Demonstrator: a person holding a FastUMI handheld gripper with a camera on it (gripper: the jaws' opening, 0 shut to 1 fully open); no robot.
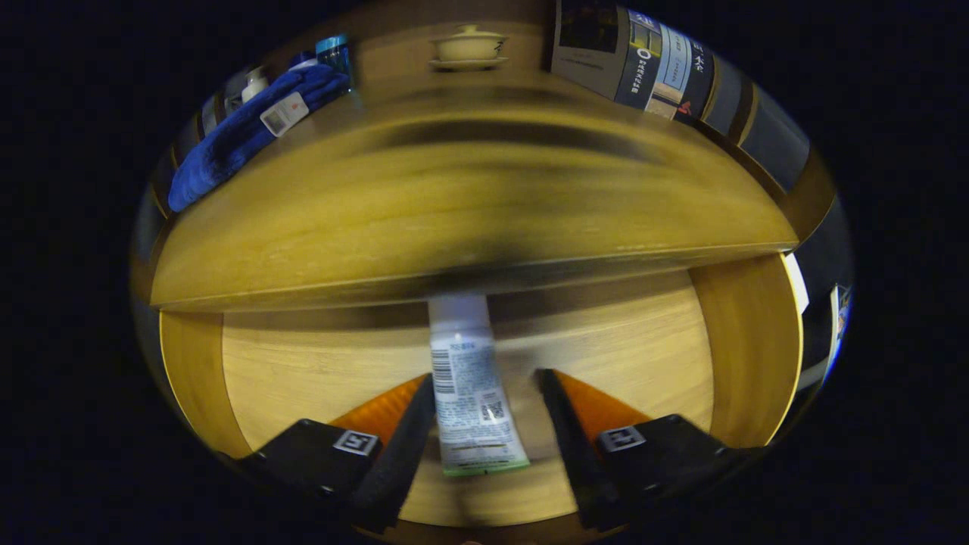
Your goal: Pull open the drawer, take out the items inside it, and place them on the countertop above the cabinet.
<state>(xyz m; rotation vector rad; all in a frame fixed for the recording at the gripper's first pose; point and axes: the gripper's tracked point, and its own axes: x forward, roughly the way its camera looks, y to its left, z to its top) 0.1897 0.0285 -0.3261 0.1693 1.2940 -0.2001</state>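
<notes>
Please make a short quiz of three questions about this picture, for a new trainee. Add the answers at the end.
1. True or false: the gripper is shut on the tube.
2. Where does the tube lie? A. on the countertop beside the towel; B. in the open drawer, between the fingers; C. inside the bowl.
3. Fill in: on the countertop, the blue towel carries a small white ____.

Key
1. False. The fingers stand apart; the left one is at the tube's edge, the right one is clear of it.
2. B. The tube rests on the drawer floor, its far end under the countertop's edge.
3. Tag. The lidded bowl stands further back.
</notes>
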